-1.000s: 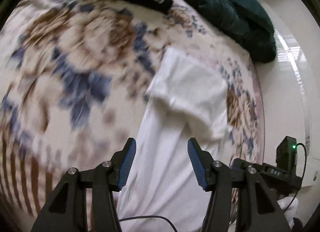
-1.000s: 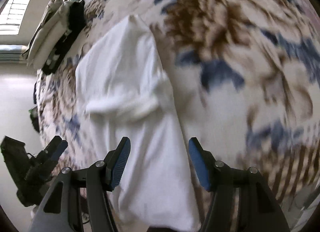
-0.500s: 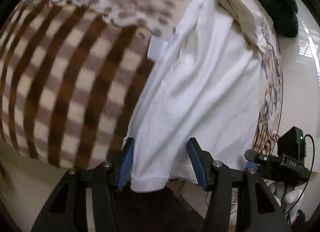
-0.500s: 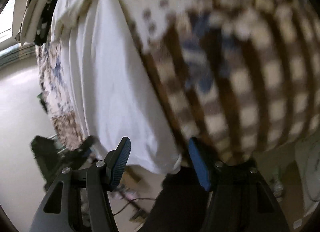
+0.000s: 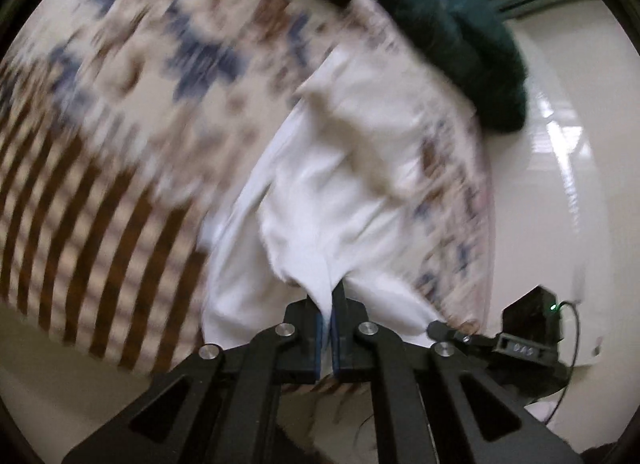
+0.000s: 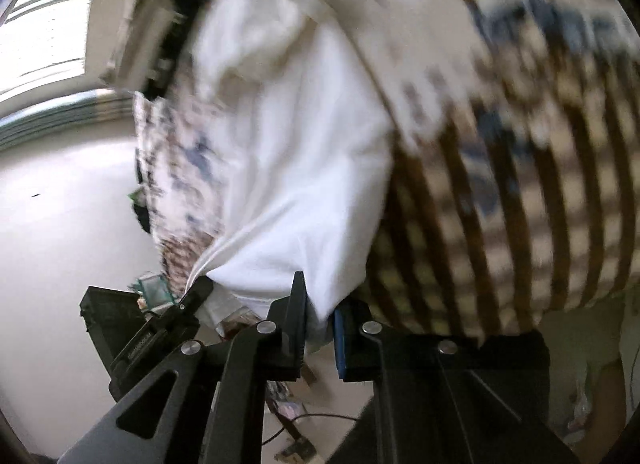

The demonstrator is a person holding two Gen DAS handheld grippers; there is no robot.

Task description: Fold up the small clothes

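Observation:
A white garment (image 5: 340, 184) lies lengthwise on a floral and striped blanket (image 5: 120, 104), its near hem hanging at the bed's edge. My left gripper (image 5: 327, 304) is shut on one corner of that hem. My right gripper (image 6: 320, 304) is shut on the other hem corner of the white garment (image 6: 292, 168). Each gripper shows in the other's view: the right one (image 5: 444, 330) in the left wrist view, the left one (image 6: 196, 296) in the right wrist view. The far end of the garment is folded and rumpled.
A dark teal cushion (image 5: 452, 36) lies at the far end of the bed. A stack of folded clothes (image 6: 148, 44) sits near it. A pale glossy floor (image 6: 60, 224) lies beside the bed, with cables and small clutter below.
Both grippers have closed on the garment's near hem, which they only straddled half a second ago. Both views have tilted up, and the hem looks pulled taut.

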